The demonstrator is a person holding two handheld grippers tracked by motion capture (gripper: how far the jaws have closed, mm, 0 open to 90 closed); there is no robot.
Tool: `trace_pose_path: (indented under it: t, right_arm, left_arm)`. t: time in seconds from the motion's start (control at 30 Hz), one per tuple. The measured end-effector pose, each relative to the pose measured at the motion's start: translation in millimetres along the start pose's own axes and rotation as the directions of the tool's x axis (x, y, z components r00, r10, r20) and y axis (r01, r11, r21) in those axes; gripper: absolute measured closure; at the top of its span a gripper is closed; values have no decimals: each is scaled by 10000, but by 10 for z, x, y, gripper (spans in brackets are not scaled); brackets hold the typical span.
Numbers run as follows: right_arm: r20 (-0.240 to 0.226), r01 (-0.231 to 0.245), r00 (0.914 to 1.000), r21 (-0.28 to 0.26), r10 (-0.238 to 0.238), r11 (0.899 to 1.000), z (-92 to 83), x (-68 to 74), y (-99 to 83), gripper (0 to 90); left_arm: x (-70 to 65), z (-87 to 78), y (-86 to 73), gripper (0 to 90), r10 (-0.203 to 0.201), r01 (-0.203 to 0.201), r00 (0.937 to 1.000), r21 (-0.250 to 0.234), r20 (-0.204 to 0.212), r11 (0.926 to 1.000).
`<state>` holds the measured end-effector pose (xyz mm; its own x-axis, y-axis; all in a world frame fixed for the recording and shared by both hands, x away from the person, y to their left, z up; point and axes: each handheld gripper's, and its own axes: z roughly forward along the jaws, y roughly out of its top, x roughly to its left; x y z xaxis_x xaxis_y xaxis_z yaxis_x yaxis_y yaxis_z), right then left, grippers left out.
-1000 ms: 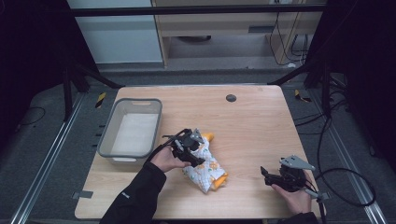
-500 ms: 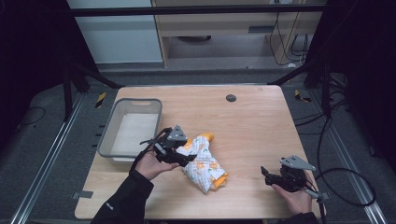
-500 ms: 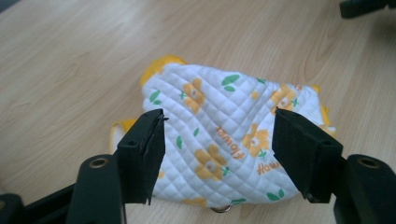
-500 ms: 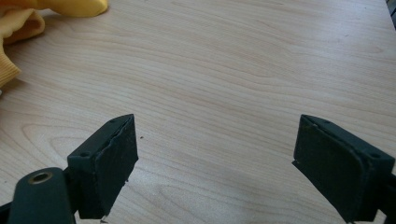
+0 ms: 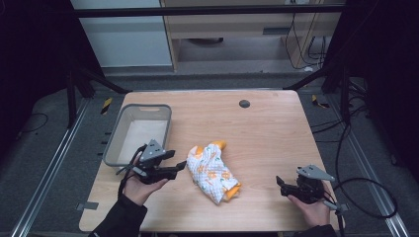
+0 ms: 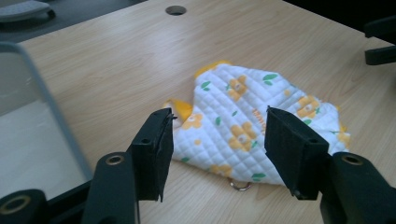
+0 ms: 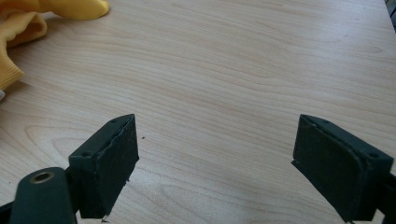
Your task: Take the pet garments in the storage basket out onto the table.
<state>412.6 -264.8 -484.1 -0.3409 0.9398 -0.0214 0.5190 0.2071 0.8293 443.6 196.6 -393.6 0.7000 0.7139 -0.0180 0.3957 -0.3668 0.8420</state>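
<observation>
At the wooden table [image 5: 276, 128], I hold my left gripper [image 5: 181, 168] just left of a quilted oven mitt [image 5: 213, 170], its jaws parted and empty; they have just been closing a little, with nothing between them. In the left gripper view, the mitt [image 6: 254, 126] lies flat on the tabletop beyond the two black jaws, white with orange flowers and green leaves, a yellow lining showing at its edges and a small metal ring [image 6: 239, 185] at its near edge. The mitt sits near the middle of the table, toward the front, apart from both grippers.

My right gripper [image 5: 280, 183] rests at the table's front right corner, well clear of the mitt, jaws spread wide over bare wood in the right gripper view, where the mitt's yellow cuff [image 7: 18, 32] shows at the upper left.

A grey plastic bin [image 5: 118, 136] stands at the table's left side, just behind my left hand [image 5: 141, 185]. A dark round hole [image 5: 244, 103] marks the tabletop farther back.
</observation>
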Motion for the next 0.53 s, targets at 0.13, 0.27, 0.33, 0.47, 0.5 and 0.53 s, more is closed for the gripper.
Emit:
trace_pose_path:
  t: [0.13,0.27,0.33,0.47,0.5,0.53]
  right_arm:
    - [-21,-41,10000,-32,41,10000,-8,3,-1,147]
    - [-10,-51,10000,-52,51,10000,-8,4,-1,147]
    - [-2,-63,10000,-57,63,10000,-11,6,-1,148]
    - [2,-134,9999,-71,134,9999,-13,12,-2,147]
    - [-14,-156,9999,-69,156,9999,-14,15,-2,147]
    - [-28,-156,9999,-85,156,9998,-17,21,-1,147]
  left_arm:
    - [99,-171,-138,448,-547,524,9971,-447,-519,9976]
    - [162,-333,-291,479,-1196,1112,9881,-888,-966,9898]
    - [185,-405,-397,493,-1527,1406,9810,-1037,-1199,9846]
    - [234,-489,-598,495,-2026,1865,9677,-1143,-1503,9758]
    - [247,-504,-659,495,-2148,1991,9638,-1095,-1580,9739]
    - [259,-515,-720,494,-2255,2101,9603,-1062,-1641,9719]
